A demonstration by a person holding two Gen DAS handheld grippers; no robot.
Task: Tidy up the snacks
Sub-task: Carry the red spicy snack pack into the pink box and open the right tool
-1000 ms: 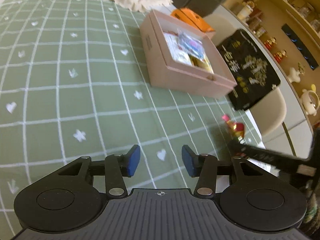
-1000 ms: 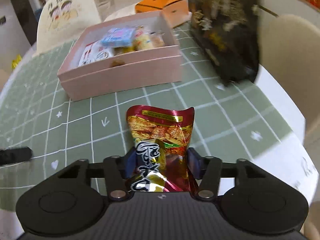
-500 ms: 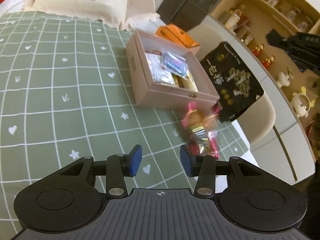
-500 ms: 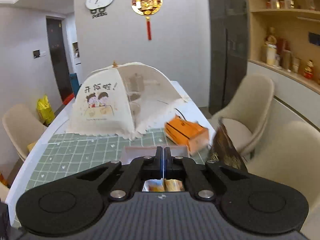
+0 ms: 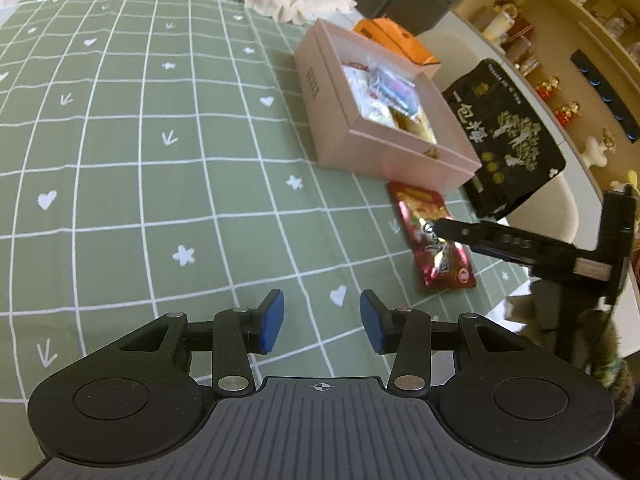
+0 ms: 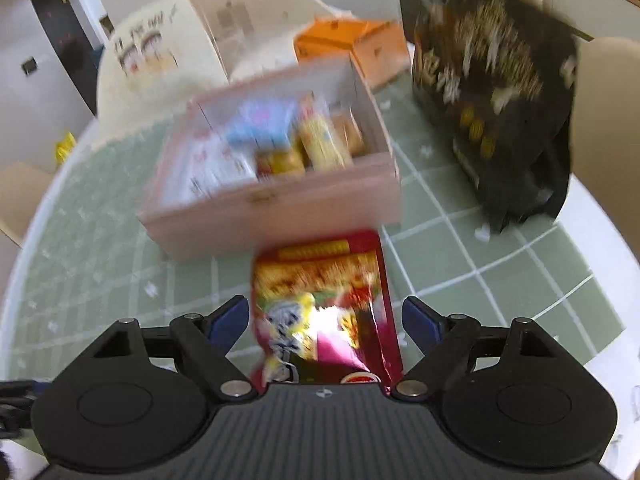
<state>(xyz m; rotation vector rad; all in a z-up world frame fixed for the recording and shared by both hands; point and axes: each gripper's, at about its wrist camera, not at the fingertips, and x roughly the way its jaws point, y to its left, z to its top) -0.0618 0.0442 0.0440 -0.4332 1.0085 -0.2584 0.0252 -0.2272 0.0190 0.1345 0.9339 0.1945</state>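
Left gripper [image 5: 322, 320]: nearest to us, fingers spread wide with nothing between them, hovering over the green checked tablecloth [image 5: 160, 184]; we keep it idle and out of the right arm's path.

Right gripper [image 6: 326, 320]: fingers parted, straddling the packet; the blue pads [image 6: 416, 318] stand just clear of both its edges, so we judge nothing is clamped.

Red snack packet [image 6: 320, 304]: lies flat on the cloth, its far end just beside the front wall of the box, not yet inside. The left wrist view shows the right gripper's tip over its middle.

Step in hand: we judge a pick-up of this packet for the box. We centre the pads across its width, close on the body rather than the crimped end, and lift before we carry forward, so the foil clears the wall.

Pink box [image 5: 400, 160]: open-topped, already holding several wrapped snacks; the free room looks tight, so we aim for a gap and lay the packet flat.

Black bag [image 5: 508, 136]: stands right of the box, near enough to snag; we keep our swing away from it.

Orange carton [image 5: 396, 36]: behind the box, not involved.
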